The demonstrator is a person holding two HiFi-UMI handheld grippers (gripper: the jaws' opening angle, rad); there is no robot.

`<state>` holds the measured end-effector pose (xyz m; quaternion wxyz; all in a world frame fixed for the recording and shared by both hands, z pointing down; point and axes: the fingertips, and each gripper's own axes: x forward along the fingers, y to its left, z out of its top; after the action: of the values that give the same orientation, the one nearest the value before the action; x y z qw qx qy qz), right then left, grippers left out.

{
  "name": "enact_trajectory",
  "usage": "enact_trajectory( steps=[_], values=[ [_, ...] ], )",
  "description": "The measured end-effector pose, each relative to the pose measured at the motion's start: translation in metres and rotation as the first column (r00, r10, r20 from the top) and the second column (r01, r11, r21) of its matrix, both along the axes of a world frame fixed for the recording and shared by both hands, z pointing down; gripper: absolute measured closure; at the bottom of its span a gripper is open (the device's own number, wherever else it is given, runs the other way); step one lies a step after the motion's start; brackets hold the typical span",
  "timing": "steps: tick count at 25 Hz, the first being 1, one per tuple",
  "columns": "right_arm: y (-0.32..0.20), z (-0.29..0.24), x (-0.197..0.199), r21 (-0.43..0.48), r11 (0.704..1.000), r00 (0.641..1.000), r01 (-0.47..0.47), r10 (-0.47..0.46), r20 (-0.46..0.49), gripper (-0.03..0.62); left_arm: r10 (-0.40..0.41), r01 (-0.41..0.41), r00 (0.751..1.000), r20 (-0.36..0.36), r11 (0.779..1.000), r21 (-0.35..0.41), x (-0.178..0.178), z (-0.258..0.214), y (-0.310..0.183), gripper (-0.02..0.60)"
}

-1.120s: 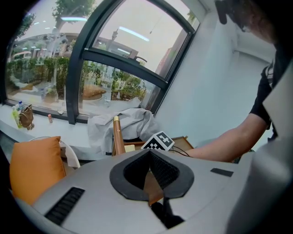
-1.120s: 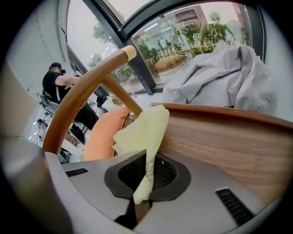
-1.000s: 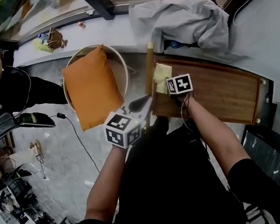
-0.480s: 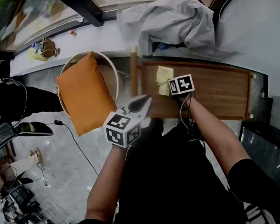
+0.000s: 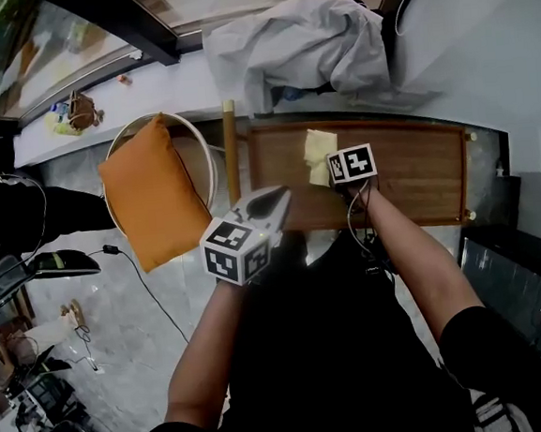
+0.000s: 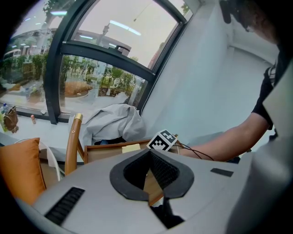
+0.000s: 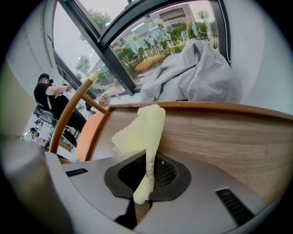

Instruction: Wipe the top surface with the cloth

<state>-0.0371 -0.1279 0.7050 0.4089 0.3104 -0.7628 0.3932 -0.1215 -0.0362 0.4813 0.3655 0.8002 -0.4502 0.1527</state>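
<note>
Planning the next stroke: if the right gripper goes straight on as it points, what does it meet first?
Clamping the yellow cloth, the right gripper would slide over the wooden table top and probably meet its raised far rim first; the grey fabric heap lies just behind.

An orange cushion (image 5: 151,193) rests in a round white chair (image 5: 187,122). A wooden post (image 5: 230,153) stands just right of the cushion. A grey garment (image 5: 298,43) lies heaped farther right.
</note>
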Motion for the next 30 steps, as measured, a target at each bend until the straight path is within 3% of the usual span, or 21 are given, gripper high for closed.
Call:
enact_trajectory(
  steps=[17, 30],
  values=[
    [-0.020, -0.001, 0.085, -0.006, 0.998, 0.998, -0.060, 0.060, 0.007, 0.562, 0.027, -0.027, 1.000, -0.009, 0.999, -0.016, 0.068, 0.010, -0.021, 0.572],
    [-0.033, -0.005, 0.175, 0.009, 0.993, 0.992, -0.120, 0.120, -0.030, 0.562, 0.071, -0.071, 0.997, -0.036, 0.997, -0.003, 0.133, 0.013, -0.035, 0.572]
  ],
)
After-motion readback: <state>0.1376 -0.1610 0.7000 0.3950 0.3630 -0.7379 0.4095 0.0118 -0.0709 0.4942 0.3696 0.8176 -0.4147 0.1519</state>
